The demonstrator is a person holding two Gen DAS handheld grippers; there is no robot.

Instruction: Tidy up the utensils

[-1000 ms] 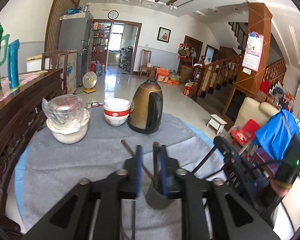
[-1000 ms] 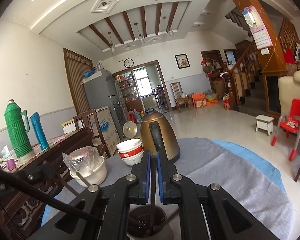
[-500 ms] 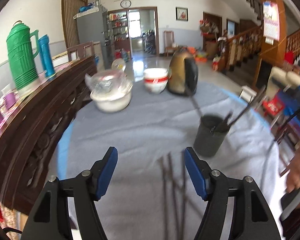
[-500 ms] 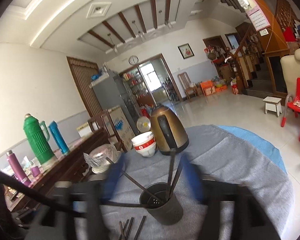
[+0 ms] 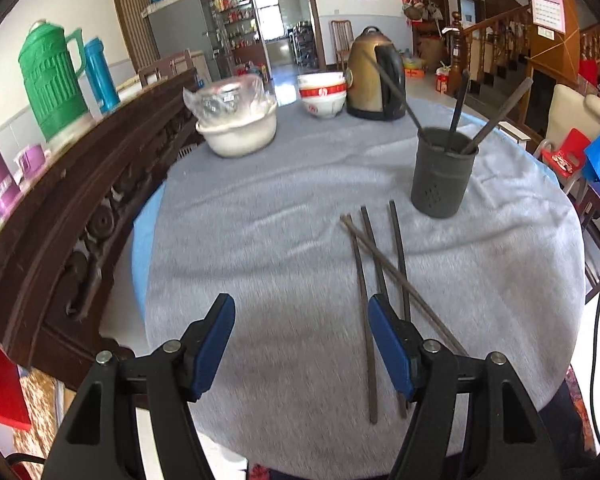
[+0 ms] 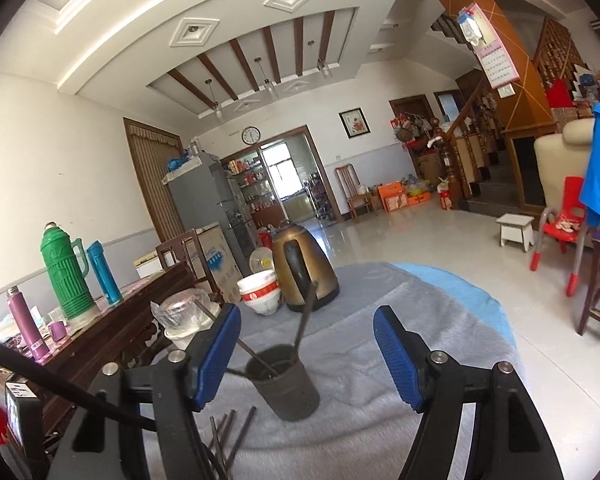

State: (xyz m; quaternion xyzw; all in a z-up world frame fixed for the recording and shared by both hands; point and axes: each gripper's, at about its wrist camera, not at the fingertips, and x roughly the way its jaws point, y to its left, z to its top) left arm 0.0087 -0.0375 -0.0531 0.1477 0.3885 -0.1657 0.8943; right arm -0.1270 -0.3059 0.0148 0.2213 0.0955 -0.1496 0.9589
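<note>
dark holder (image 5: 443, 174) upright, chopsticks (image 5: 381, 280) perhaps four, flat

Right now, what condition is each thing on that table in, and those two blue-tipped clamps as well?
Left clamp: jaws open, nothing between them.
Right clamp: jaws open, empty.
Dark cup: upright, three chopsticks leaning in it.
Loose chopsticks: four lying flat on the grey cloth, crossing one another.
Kettle: upright, lid shut.
Red-and-white bowls: stacked, upright.
White bowl: upright, clear plastic container sitting in it.
</note>
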